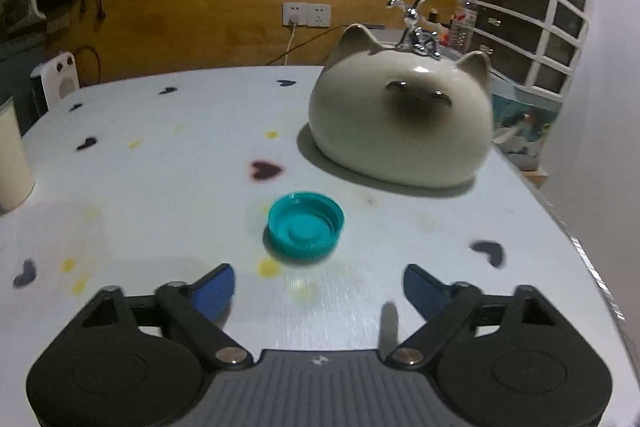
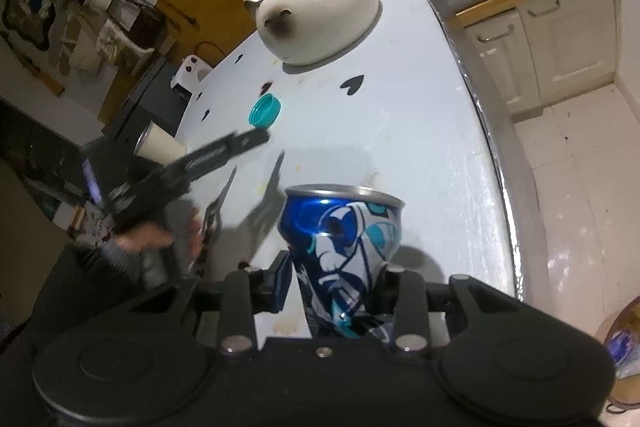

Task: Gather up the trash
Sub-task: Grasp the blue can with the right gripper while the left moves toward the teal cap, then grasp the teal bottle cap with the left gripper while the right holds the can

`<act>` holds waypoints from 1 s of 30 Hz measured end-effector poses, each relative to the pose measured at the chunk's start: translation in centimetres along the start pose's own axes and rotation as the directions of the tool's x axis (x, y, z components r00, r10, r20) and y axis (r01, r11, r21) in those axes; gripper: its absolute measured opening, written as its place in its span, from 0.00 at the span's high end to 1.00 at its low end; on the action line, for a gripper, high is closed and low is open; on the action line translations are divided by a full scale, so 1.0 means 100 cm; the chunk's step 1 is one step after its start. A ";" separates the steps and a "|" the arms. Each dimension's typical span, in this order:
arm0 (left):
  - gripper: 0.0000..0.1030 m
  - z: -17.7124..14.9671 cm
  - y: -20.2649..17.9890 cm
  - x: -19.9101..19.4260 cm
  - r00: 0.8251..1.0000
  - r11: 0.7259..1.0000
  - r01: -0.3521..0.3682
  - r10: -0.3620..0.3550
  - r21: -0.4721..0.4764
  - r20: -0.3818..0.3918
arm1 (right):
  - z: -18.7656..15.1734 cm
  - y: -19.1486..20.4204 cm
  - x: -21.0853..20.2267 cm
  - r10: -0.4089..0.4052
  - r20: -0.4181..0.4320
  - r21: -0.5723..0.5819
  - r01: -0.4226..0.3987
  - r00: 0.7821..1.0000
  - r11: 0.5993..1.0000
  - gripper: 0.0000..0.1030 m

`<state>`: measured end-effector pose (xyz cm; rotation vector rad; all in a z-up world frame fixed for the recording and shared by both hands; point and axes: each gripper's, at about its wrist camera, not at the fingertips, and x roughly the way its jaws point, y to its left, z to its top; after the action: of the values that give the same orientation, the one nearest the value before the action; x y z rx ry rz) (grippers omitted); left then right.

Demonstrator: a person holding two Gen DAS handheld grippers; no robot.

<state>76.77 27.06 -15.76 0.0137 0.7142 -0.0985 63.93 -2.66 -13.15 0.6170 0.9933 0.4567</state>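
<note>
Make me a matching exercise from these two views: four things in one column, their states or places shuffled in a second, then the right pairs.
Column one:
1. bottle cap
2. crushed can
3. cat-shaped ceramic
4. left gripper

Column two:
A. open, holding nothing
B. clamped in the right gripper
C. lying on the table with its hollow side up
D. standing near the table's far right edge

Pairs: 1-C, 2-B, 3-D, 4-A
</note>
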 end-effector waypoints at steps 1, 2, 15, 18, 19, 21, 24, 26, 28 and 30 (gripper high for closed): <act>0.23 0.000 -0.001 0.004 1.000 1.000 -0.010 0.009 0.008 0.004 | -0.001 0.000 0.001 0.005 0.006 -0.001 -0.005 1.000 1.000 0.65; 0.30 0.001 -0.003 0.010 1.000 1.000 -0.024 0.024 0.018 0.011 | -0.002 0.000 0.001 0.012 0.010 0.000 -0.012 1.000 1.000 0.66; 0.52 0.010 -0.008 0.025 0.995 0.996 -0.077 0.073 0.052 0.067 | -0.007 0.006 0.006 0.039 0.028 0.003 -0.039 0.999 0.999 0.66; 0.52 0.001 -0.009 0.011 0.996 0.994 -0.073 0.069 0.076 0.050 | -0.007 0.010 0.008 0.027 0.029 0.002 -0.027 0.999 1.000 0.66; 0.52 -0.003 -0.010 0.004 0.997 0.994 -0.069 0.065 0.081 0.047 | -0.008 0.012 0.009 0.022 0.029 0.002 -0.022 0.999 1.000 0.66; 0.52 -0.011 -0.009 -0.015 0.998 0.995 -0.059 0.056 0.080 0.043 | -0.010 0.015 0.009 0.015 0.028 0.005 -0.015 1.000 1.000 0.67; 0.52 -0.023 -0.011 -0.047 0.998 0.996 -0.051 0.048 0.074 0.041 | -0.014 0.021 0.006 0.007 0.027 0.013 -0.007 1.000 1.000 0.67; 0.52 -0.032 -0.011 -0.070 0.999 0.997 -0.041 0.039 0.059 0.035 | -0.019 0.025 0.002 0.001 0.028 0.012 -0.001 1.000 1.000 0.67; 0.52 -0.041 -0.012 -0.096 0.999 0.999 -0.032 0.031 0.043 0.025 | -0.024 0.030 -0.003 -0.009 0.032 0.010 0.009 0.999 1.000 0.67; 0.52 -0.049 -0.014 -0.121 0.999 0.999 -0.031 0.030 0.032 0.021 | -0.030 0.034 -0.009 -0.023 0.036 0.009 0.022 0.999 1.000 0.67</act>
<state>64.33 26.97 -11.54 0.0540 0.6915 -0.0808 60.64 0.12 -11.50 0.6191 0.9673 0.4202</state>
